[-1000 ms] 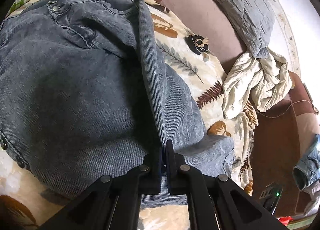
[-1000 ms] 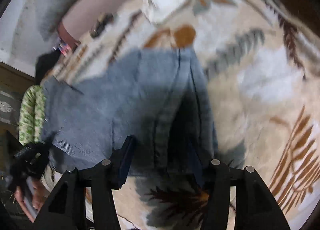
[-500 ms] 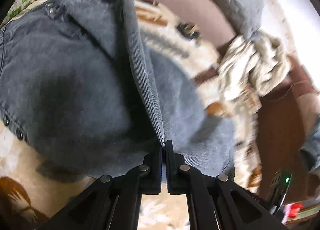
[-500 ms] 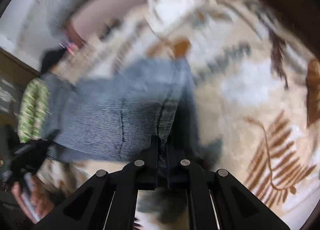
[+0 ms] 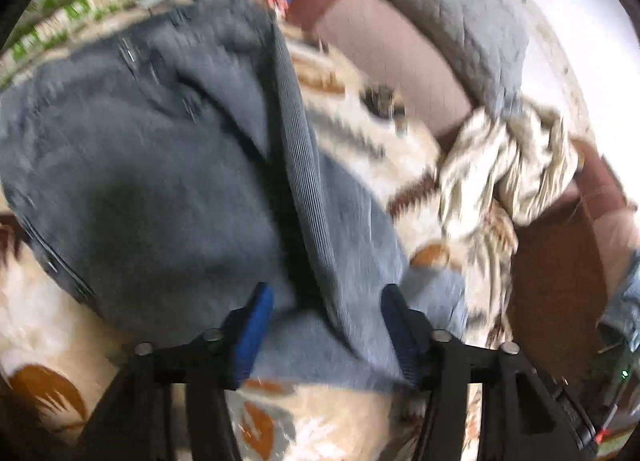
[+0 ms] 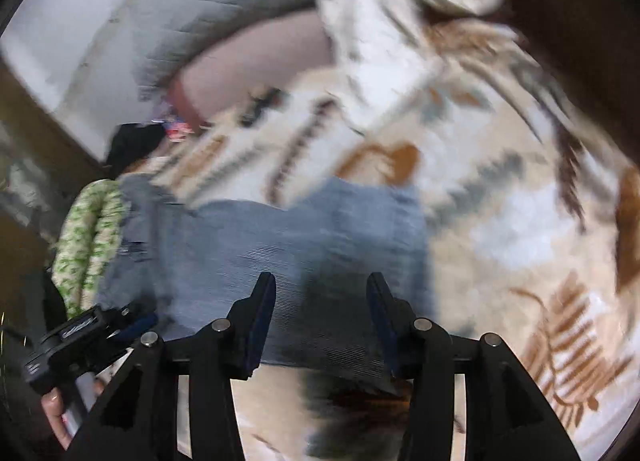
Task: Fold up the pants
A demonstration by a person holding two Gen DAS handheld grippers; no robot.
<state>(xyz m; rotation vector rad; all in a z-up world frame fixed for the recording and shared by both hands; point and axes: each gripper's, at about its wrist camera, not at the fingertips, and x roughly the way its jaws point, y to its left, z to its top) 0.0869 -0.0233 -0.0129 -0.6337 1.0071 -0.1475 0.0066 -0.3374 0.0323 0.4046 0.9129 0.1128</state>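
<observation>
The grey corduroy pants [image 5: 140,181] lie folded on a leaf-print blanket [image 5: 340,421], with a raised ridge of fabric running toward my left gripper [image 5: 326,293]. Its jaws are opening and stand wide apart. The ridge passes between them, and the pads do not press it. In the right wrist view the pants [image 6: 300,237] lie flat below my right gripper [image 6: 320,281]. Its jaws are opening too, with nothing pinched between them. The left gripper [image 6: 80,341] and the hand [image 6: 52,409] holding it show at that view's lower left. Both views are blurred.
A grey quilted pillow [image 5: 440,13] and a crumpled cream cloth [image 5: 500,165] lie past the pants. Green-patterned fabric [image 6: 88,237] borders the waistband side. A denim item [image 5: 624,301] sits at the far right, by brown furniture.
Half a second ago both grippers were shut on pant fabric. Both have since let go and risen, and the fabric has settled. The right gripper had closed from open before that.
</observation>
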